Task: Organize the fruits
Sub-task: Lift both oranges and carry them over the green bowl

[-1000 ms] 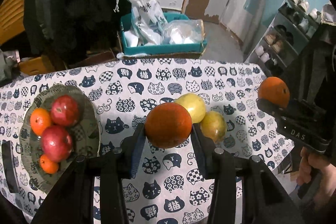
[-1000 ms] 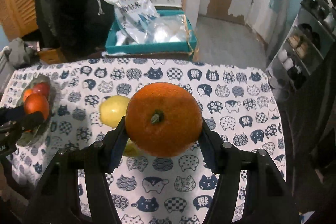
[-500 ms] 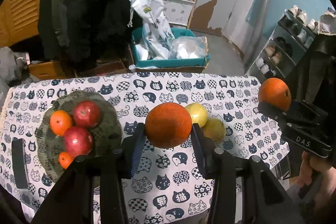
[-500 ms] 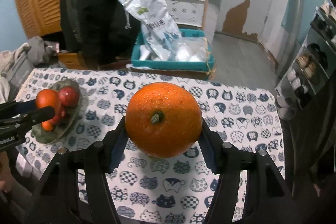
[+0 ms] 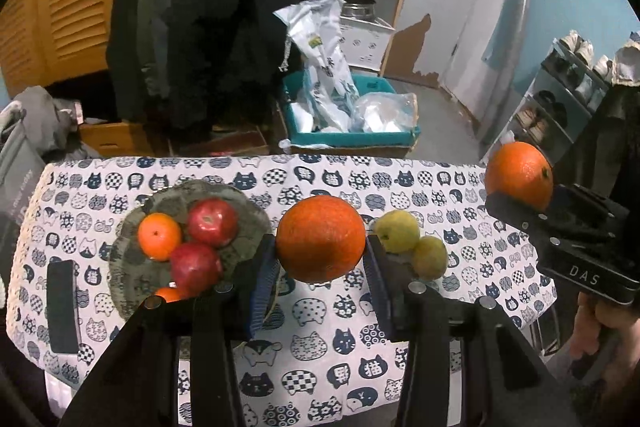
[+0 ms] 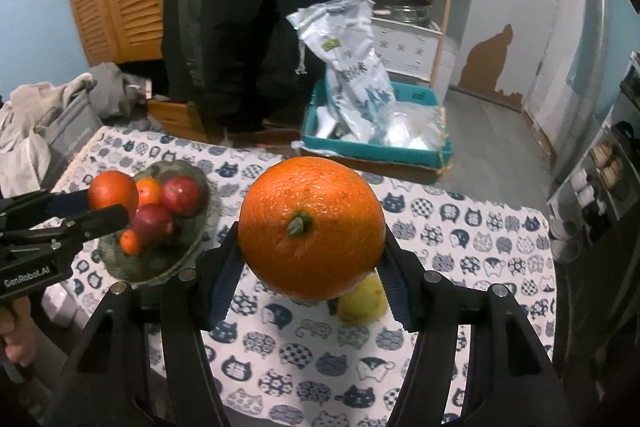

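I hold one orange in each gripper. The left gripper (image 5: 320, 259) has its jaws clamped on the darker orange (image 5: 321, 238); the right gripper (image 6: 310, 263) has its jaws clamped on the larger orange (image 6: 311, 227), stem toward the camera.

Change over the last second: both grippers have risen and drawn back from the worktop (image 5: 320, 339). The cloth fills less of each view and more of the room beyond shows. Grip is unchanged on both sides; neither orange has shifted between its pads. In the left wrist view the plate (image 5: 132, 267) has moved toward centre, just left of the held orange.

My reading for the task: both oranges are lifted clear and in transit. The plate already carries two red apples (image 5: 212, 223) and small oranges (image 5: 159, 237), so I judge it the likely drop point. Two yellow-green fruits (image 5: 396, 231) lie on the cloth to the right of the plate, not yet collected.

Legible writing:
- "DAS" on the right gripper body, seen from the left wrist.
- "GenRobot.AI" on the left gripper body, seen from the right wrist.
- The white bag (image 6: 352, 67) in the teal crate (image 6: 376, 149) carries print too small to read.
- A dark flat object (image 5: 62, 307) lies left of the plate; I cannot identify it.
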### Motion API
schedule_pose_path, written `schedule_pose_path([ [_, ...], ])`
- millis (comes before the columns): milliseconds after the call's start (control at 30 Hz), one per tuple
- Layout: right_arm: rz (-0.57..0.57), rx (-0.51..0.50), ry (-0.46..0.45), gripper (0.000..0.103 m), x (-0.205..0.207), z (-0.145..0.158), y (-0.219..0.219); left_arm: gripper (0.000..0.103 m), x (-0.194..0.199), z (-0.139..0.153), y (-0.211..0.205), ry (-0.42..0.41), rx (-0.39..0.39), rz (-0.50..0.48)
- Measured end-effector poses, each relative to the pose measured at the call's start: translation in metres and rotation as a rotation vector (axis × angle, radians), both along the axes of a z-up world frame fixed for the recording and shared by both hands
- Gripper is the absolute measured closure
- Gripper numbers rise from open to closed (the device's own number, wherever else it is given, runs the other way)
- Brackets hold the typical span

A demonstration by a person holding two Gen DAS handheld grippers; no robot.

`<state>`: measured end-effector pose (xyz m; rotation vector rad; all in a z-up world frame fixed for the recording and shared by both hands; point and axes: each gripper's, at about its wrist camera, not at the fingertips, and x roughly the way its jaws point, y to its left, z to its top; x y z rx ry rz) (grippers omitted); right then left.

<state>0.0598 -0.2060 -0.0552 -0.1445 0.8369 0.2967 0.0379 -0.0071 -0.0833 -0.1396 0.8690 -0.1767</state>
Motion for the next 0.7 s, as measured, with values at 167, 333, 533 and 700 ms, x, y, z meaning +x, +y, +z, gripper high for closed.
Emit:
schedule_pose_path([
  [167,0.037,0.018,0.006,0.04,0.005,0.001,0.021,0.059,-0.005,0.004,0.018,-0.015,0.01,0.036],
  [333,0.074,0.029,0.022,0.04,0.01,-0.002,0.044,0.059,-0.007,0.0,0.037,-0.011,0.009,0.078],
  [533,0.116,0.04,0.05,0.04,0.017,-0.009,0.073,0.059,-0.011,-0.008,0.06,0.008,0.002,0.122],
  [700,0.14,0.057,0.081,0.04,0.025,-0.015,0.095,0.059,-0.012,-0.011,0.077,0.013,0.002,0.15],
])
